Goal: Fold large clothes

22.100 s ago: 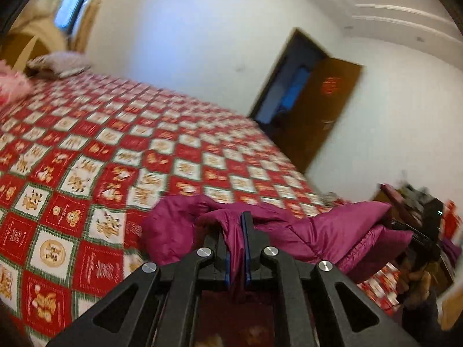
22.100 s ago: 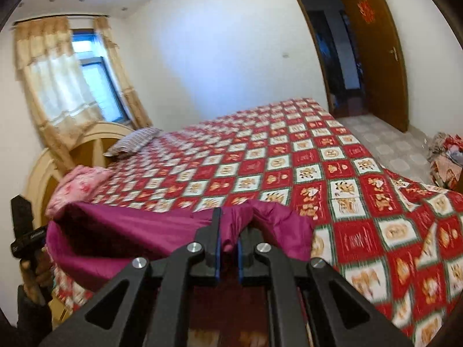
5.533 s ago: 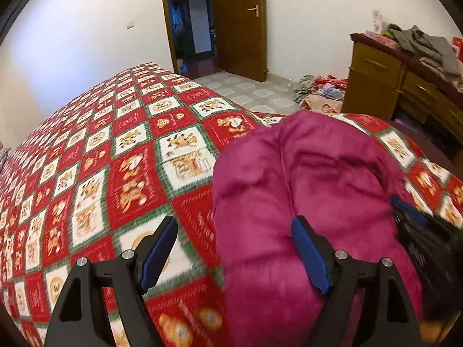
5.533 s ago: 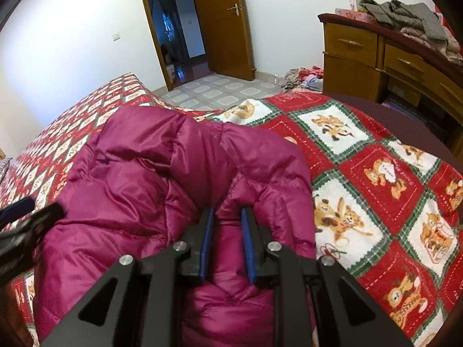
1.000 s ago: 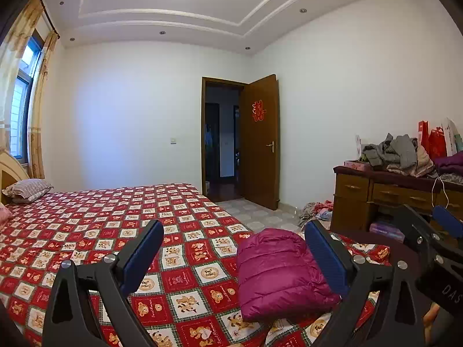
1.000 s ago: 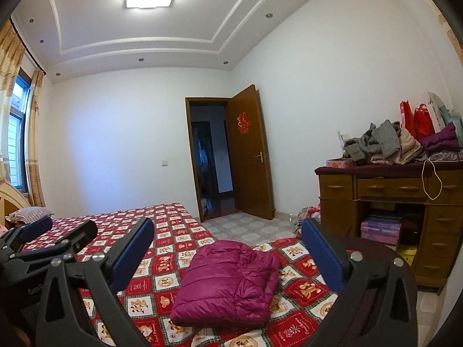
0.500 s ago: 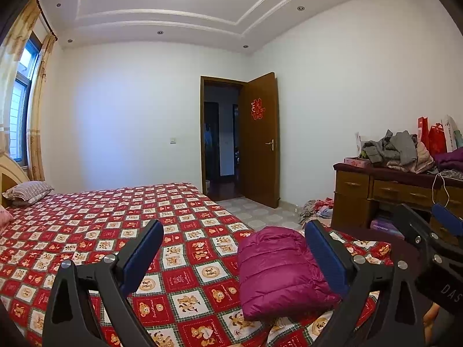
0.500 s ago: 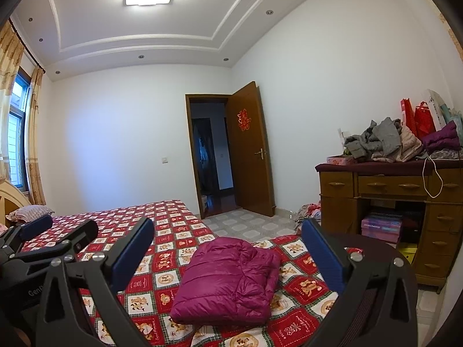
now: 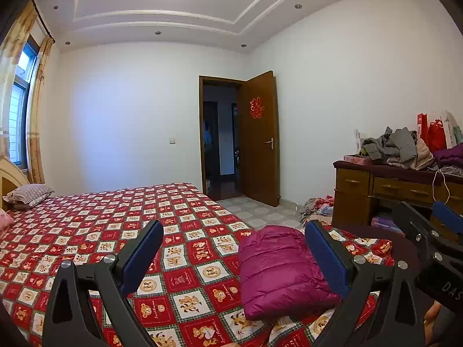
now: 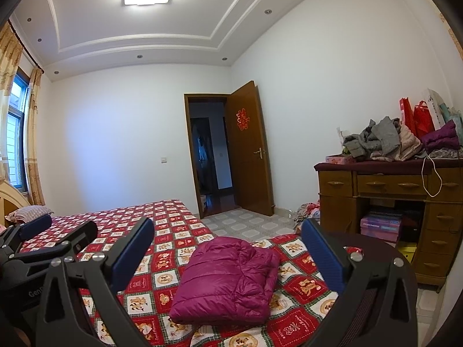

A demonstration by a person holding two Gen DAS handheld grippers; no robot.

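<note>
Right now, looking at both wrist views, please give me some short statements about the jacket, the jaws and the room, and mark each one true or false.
1. The magenta jacket lies folded on the checkered bedspread. True.
2. The right gripper is clamped on the jacket. False: its jaws stand wide open and hold nothing.
3. The left gripper is open and holds nothing. True.
4. The wooden door is shut. False: it stands open, showing a dark hallway.
5. Clothes are piled on top of the wooden dresser. True.
6. The jacket lies at the head of the bed, against the striped pillow. False: it lies near the foot, far from the pillow.
</note>
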